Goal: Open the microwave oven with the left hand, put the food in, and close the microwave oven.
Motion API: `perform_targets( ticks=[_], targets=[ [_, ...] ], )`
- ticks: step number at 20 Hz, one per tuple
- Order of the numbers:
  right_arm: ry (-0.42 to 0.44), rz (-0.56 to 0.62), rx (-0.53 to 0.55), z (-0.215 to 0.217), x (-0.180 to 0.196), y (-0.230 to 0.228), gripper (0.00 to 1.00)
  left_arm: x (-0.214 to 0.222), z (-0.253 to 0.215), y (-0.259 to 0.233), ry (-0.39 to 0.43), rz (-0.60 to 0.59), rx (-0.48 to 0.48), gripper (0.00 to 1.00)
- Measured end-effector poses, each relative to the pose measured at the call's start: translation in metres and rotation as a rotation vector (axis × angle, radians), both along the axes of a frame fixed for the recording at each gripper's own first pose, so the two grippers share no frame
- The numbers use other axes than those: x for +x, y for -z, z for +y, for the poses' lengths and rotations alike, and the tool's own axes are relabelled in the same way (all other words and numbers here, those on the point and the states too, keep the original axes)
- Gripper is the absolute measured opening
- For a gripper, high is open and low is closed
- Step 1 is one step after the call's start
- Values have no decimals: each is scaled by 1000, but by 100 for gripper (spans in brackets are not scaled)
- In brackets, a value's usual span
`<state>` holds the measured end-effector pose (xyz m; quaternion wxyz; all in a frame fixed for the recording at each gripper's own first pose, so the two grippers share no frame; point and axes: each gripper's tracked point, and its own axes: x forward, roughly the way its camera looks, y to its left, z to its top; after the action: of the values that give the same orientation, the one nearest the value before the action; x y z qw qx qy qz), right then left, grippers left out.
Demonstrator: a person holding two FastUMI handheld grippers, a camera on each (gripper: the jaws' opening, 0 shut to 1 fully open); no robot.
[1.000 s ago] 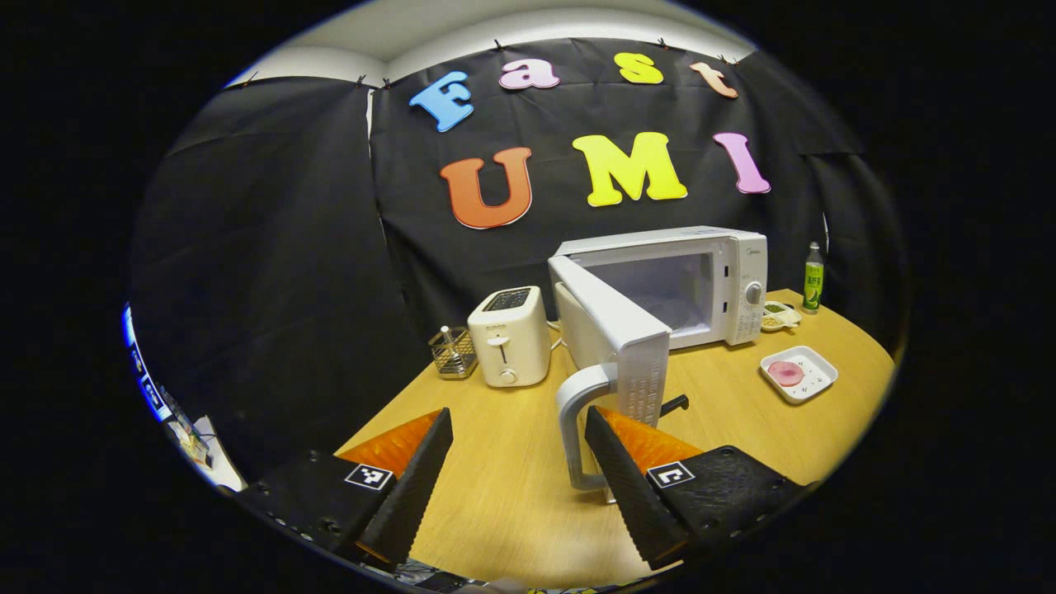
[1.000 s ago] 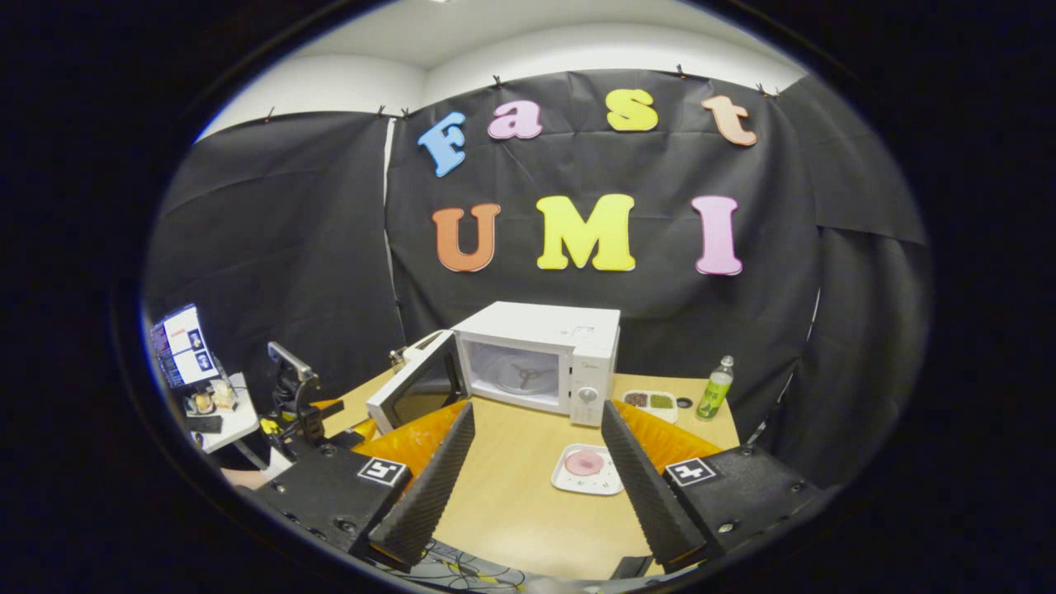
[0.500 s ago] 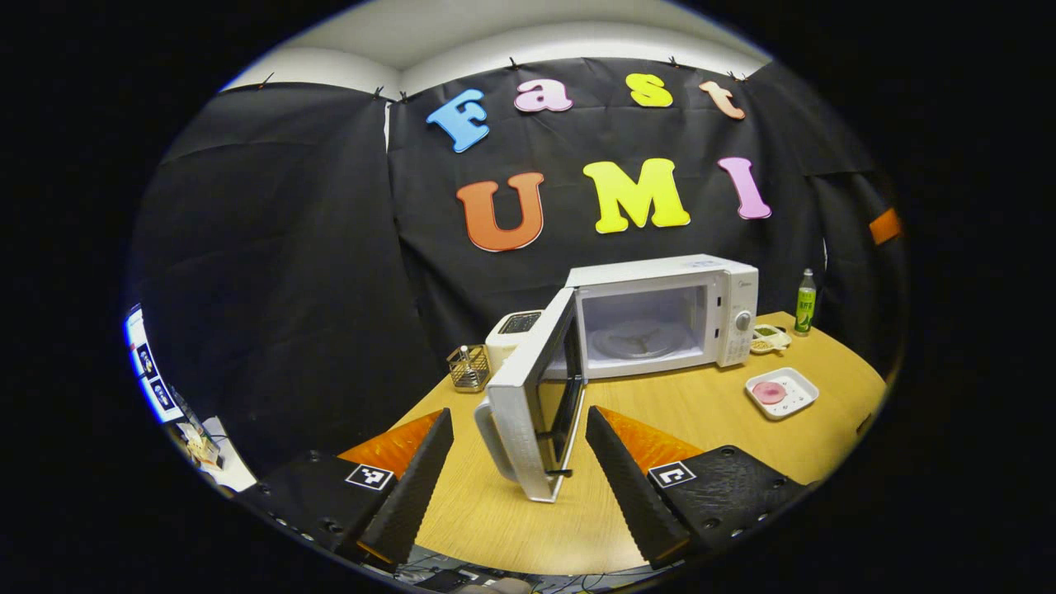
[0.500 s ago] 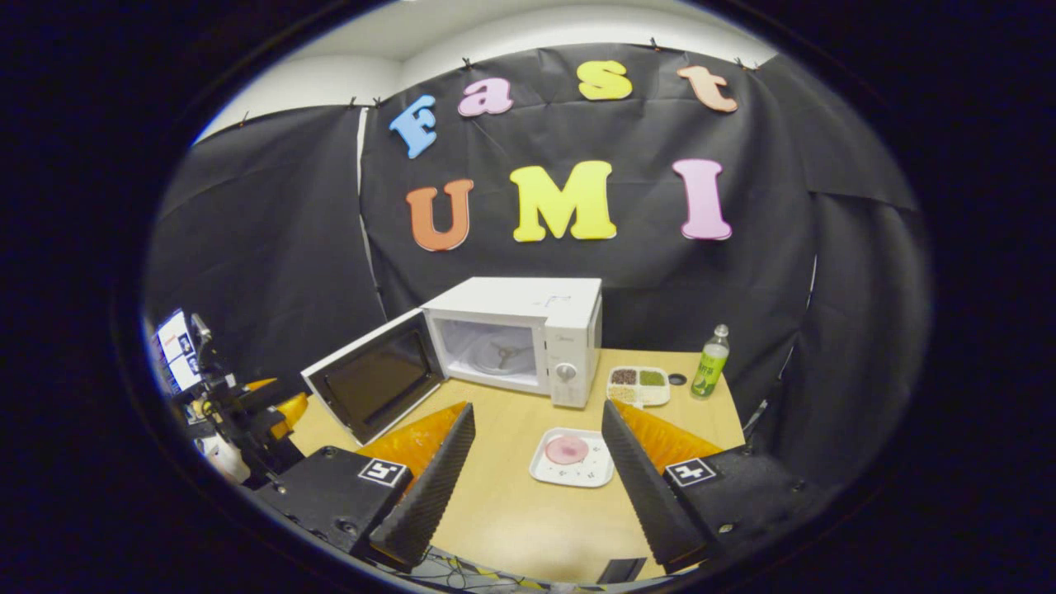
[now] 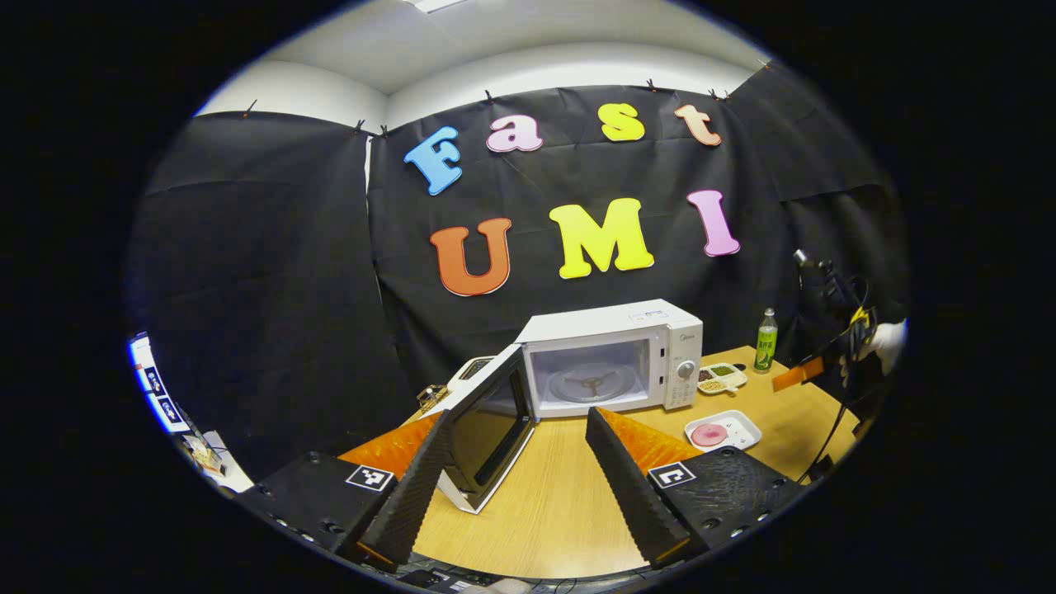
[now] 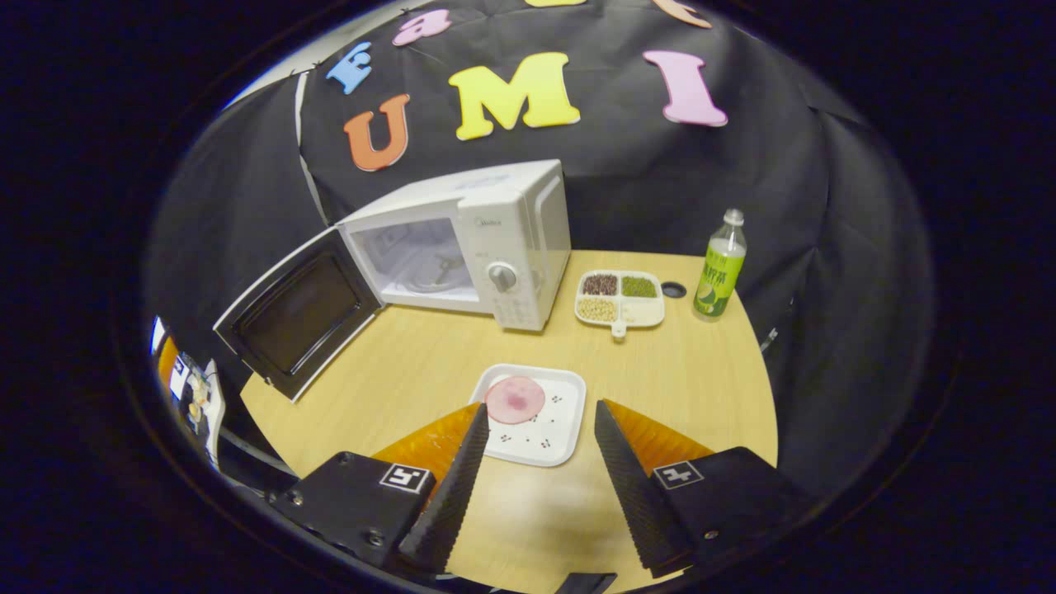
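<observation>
My right claw [image 6: 536, 470] gapes wide and empty over the plate [image 6: 561, 429] of food [image 6: 515, 399] on the worktop [image 6: 676, 371]; my left claw [image 5: 511, 483] hangs open near the microwave's [image 5: 615, 359] swung-out door [image 5: 487, 433].

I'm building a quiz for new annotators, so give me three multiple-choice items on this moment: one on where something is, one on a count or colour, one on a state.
1. Where does the green bottle stand?
A. right of the divided dish
B. inside the microwave
C. on the white tray

2. How many compartments does the divided dish have?
A. two
B. four
C. six

3. How is the microwave door?
A. shut
B. swung wide open
C. taken off

Answers: 1 A, in the right gripper view it stands just right of the dish on the table. 2 B, four fillings show. 3 B, the cavity and turntable are exposed.
</observation>
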<state>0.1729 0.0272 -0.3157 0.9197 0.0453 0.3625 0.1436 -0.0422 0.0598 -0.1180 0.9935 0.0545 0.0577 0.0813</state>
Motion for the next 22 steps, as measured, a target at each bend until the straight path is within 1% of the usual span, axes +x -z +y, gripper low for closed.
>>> perform_targets(
  ticks=[2,3,4,5,6,7,8,9,11,12,13,14,15,16,18,19,20,21,22],
  targets=[
    [-9,97,36,0,18,31,80,-1,-15,-11,-21,-7,-14,96],
    [-13,141,41,-1,26,45,76,-1,-22,-16,-28,-9,-17,96],
    [-12,179,46,-3,32,57,63,-2,-30,-22,-37,-15,-19,96],
    [-23,207,56,-2,38,67,59,-2,-36,-29,-49,-21,-19,96],
    [-35,243,57,-2,44,80,68,-2,-41,-34,-54,-23,-21,96],
    [-41,278,64,-2,48,91,52,-2,-44,-38,-63,-24,-23,96],
    [-48,310,82,2,51,100,63,-3,-49,-41,-64,-23,-23,96],
    [-49,344,97,4,54,108,49,-3,-53,-45,-71,-20,-17,96],
    [-42,404,127,7,56,120,46,-4,-53,-57,-84,-23,-2,96],
    [-32,436,140,9,55,126,56,-5,-53,-60,-90,-25,3,96],
    [-20,440,170,11,59,121,53,-6,-54,-63,-93,-29,8,96],
    [-8,463,170,13,59,129,40,-6,-55,-66,-94,-35,13,96],
    [-5,481,175,12,59,126,44,-7,-55,-68,-94,-35,15,96],
    [-5,502,161,10,59,128,39,-7,-55,-67,-92,-35,16,96],
    [16,527,128,4,60,132,25,-4,-54,-65,-88,-35,13,96],
    [33,543,125,3,60,134,9,-3,-53,-64,-84,-34,11,96],
    [45,553,130,3,61,133,0,-2,-52,-62,-79,-36,10,96],
    [41,553,128,4,61,133,10,-2,-51,-62,-70,-40,9,96],
    [35,551,122,3,61,133,4,1,-49,-59,-60,-40,6,96]
  ],
)
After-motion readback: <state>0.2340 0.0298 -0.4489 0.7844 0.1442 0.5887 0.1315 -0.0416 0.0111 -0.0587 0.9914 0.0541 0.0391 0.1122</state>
